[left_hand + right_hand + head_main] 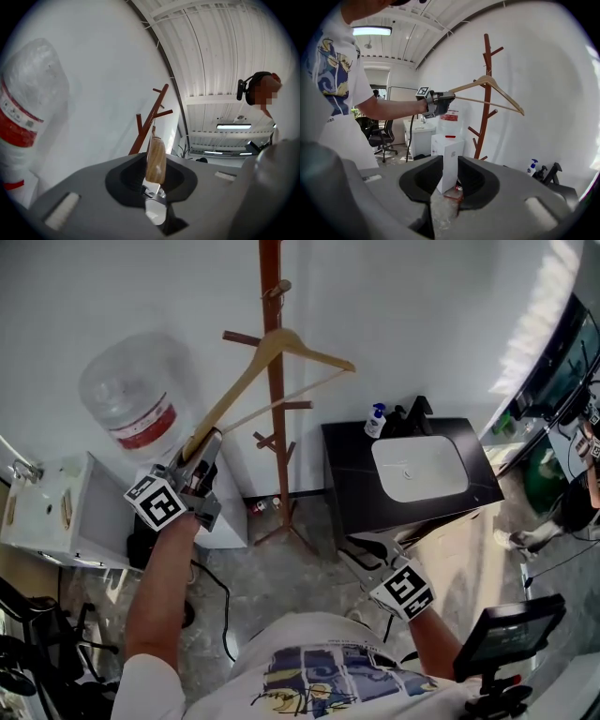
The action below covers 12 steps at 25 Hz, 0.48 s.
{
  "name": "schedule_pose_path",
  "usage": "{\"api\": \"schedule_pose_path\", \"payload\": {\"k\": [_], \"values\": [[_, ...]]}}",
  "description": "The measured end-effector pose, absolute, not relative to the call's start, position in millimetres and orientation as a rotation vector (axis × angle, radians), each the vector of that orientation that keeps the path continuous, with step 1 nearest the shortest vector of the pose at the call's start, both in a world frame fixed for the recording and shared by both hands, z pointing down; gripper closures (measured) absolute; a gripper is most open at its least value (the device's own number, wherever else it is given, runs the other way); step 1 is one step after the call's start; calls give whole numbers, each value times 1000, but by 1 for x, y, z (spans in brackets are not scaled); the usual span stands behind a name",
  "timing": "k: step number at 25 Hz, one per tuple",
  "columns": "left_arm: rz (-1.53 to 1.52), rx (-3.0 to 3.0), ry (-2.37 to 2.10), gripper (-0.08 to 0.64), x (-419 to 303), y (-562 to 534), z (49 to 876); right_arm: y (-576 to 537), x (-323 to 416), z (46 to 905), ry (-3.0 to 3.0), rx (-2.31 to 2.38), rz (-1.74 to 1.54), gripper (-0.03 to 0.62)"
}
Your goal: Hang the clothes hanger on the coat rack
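A wooden clothes hanger [272,348] slants up in front of the brown wooden coat rack [275,427], which stands against the white wall. My left gripper [208,448] is shut on the hanger's lower left end, raised at arm's length. In the left gripper view that wooden tip [155,159] sits between the jaws, with the rack [150,119] beyond. The hanger's top [487,80] lies against the rack's pole [486,61] by the upper pegs; whether its hook rests on a peg I cannot tell. My right gripper [361,554] hangs low by my body, open and empty.
A water dispenser [70,512] with a clear jug [131,399] stands left of the rack. Right of it is a black cabinet [347,474] with a white basin and a spray bottle [376,420]. A black cable [223,615] trails on the floor. An office chair [28,643] is at the lower left.
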<state>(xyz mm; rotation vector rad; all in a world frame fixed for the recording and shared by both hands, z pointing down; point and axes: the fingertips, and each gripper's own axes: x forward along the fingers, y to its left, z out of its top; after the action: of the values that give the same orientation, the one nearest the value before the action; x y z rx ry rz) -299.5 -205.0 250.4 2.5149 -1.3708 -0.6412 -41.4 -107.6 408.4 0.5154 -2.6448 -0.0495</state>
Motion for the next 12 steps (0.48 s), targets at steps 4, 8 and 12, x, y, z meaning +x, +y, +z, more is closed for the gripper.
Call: {"api": "schedule_pose_path", "payload": {"k": [4,8,12], "values": [[-582,2541,-1403,518,-304,-205,259,-102,-50,409,-2633,549,-35,494],[-533,2564,-1399,515,-304,-200,267,-98,-55,407,-2630,582,-26,494],[-481,2571,-1402,528,-307,-191,280,-98,-63,404,-2633,604,-30,494]]}}
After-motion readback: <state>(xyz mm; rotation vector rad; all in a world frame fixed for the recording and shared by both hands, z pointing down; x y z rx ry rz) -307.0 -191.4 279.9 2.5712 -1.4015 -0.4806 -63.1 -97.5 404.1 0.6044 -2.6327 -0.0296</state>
